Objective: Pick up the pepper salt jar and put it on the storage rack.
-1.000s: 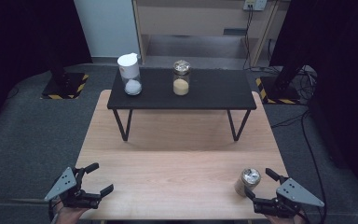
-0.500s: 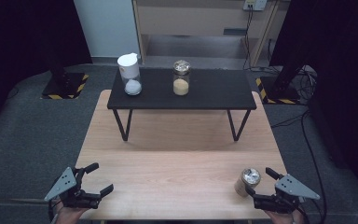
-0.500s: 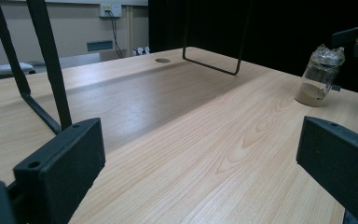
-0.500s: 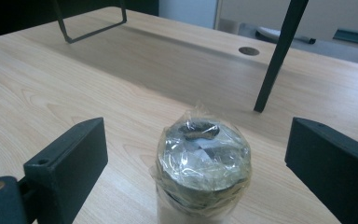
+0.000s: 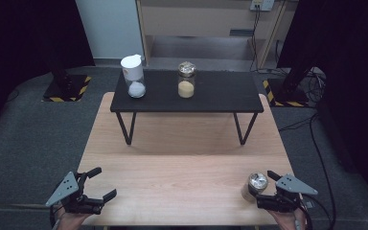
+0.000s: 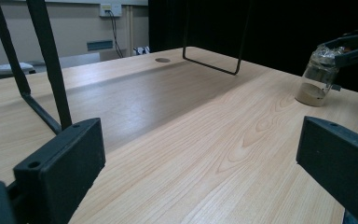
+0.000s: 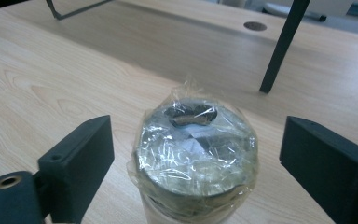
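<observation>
We judge little is done: our right gripper (image 7: 193, 154) is spread wide around the wrapped jar (image 5: 256, 186), not touching it, well in front of the black bench (image 5: 220, 93). Our left gripper (image 5: 96, 184) waits released, holding nothing.

A pale wood-grain surface (image 5: 182, 167) is carrying a low black rectangular bench on thin metal legs (image 5: 220, 93) toward twelve o'clock. Grey carpet flooring (image 5: 28, 143) is spreading around them. Black curtains (image 5: 24, 33) are darkening nine and three o'clock, a beige wooden cabinet (image 5: 206, 19) is standing at twelve, and yellow-and-black striped stand bases (image 5: 67, 88) are flanking the bench.
</observation>
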`<state>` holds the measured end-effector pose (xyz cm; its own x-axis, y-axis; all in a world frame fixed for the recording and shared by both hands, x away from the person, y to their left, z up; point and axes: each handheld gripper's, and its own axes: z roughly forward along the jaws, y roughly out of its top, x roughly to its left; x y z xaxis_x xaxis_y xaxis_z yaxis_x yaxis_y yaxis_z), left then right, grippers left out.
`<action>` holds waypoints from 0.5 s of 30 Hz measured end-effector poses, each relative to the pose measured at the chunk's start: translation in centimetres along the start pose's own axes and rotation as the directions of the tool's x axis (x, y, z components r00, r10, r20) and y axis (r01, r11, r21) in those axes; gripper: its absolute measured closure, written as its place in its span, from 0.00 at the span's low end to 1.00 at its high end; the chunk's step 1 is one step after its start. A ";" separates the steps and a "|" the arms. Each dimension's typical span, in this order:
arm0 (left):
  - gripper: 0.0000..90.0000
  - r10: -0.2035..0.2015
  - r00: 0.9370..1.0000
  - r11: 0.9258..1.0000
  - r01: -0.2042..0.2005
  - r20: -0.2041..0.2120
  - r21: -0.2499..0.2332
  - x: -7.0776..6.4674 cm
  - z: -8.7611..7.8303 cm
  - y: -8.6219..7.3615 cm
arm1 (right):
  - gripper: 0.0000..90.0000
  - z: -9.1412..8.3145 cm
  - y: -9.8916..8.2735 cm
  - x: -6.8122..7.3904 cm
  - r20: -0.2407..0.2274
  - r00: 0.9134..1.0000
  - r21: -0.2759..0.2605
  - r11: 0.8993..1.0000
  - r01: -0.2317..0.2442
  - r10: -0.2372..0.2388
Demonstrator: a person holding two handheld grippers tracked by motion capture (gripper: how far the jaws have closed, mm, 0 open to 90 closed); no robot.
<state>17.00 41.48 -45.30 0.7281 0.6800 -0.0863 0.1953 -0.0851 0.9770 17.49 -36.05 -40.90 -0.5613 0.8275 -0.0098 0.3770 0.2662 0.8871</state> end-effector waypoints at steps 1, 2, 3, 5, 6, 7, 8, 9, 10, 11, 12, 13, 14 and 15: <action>0.00 0.000 1.000 1.000 0.000 0.000 0.000 0.0 0.0 0.0 | 0.13 0.2 0.0 -0.1 -0.001 1.000 0.006 1.000 -0.001 0.001; 0.00 0.000 1.000 1.000 0.000 0.000 0.000 0.0 0.0 0.0 | 0.14 0.3 0.0 -0.1 0.000 1.000 0.010 1.000 -0.002 0.002; 0.00 0.000 1.000 1.000 0.000 0.000 0.000 0.0 0.0 0.0 | 0.15 0.5 0.1 -0.2 -0.006 1.000 0.017 1.000 -0.005 0.005; 0.00 -0.001 1.000 1.000 0.001 0.000 0.000 0.0 0.0 0.0 | 0.16 0.7 0.2 -0.3 -0.006 1.000 0.021 1.000 -0.003 0.003; 0.00 -0.001 1.000 1.000 0.001 0.000 0.000 0.0 0.0 0.0 | 0.17 0.7 0.2 -0.4 -0.006 1.000 0.022 1.000 -0.003 0.003; 0.00 -0.001 1.000 1.000 0.001 0.001 0.000 0.0 0.0 0.0 | 0.19 0.8 0.2 -0.5 -0.010 1.000 0.023 1.000 -0.005 0.005; 0.00 0.000 1.000 1.000 0.000 0.001 0.000 0.0 0.0 0.0 | 0.21 0.8 0.2 -0.7 -0.015 1.000 0.025 1.000 -0.010 0.011; 0.00 0.000 1.000 1.000 0.000 0.000 0.000 0.0 0.0 0.0 | 0.25 0.9 0.2 -0.8 -0.024 1.000 0.029 0.999 -0.014 0.015; 0.00 -0.001 1.000 1.000 0.001 0.000 0.000 0.0 0.0 0.0 | 0.29 0.9 0.2 -1.0 -0.032 0.999 0.032 0.999 -0.011 0.012; 0.00 -0.001 1.000 1.000 0.001 0.000 0.000 0.0 0.0 0.0 | 0.32 0.9 0.2 -1.1 -0.039 0.999 0.032 0.999 -0.010 0.012; 0.00 -0.001 1.000 1.000 0.001 0.000 0.000 0.0 0.0 0.0 | 0.36 0.8 0.1 -1.1 -0.046 0.999 0.029 1.000 -0.008 0.009; 0.00 0.000 1.000 1.000 0.000 0.000 0.000 0.0 0.0 0.0 | 0.37 0.8 0.1 -1.2 -0.051 0.999 0.026 1.000 -0.001 0.003; 0.00 0.000 1.000 1.000 0.000 0.000 0.000 0.0 0.0 0.0 | 0.38 0.8 0.1 -1.1 -0.050 0.999 0.026 1.000 0.004 -0.003; 0.00 0.000 1.000 1.000 0.000 0.000 0.000 0.0 0.0 0.0 | 0.38 0.8 0.2 -1.0 -0.049 0.999 0.026 1.000 0.007 -0.006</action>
<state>16.98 41.47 -45.29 0.7284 0.6797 -0.0865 0.1952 -0.0849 0.9771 18.73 -36.47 -41.11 -0.5991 0.8007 0.0076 0.3919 0.2849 0.8748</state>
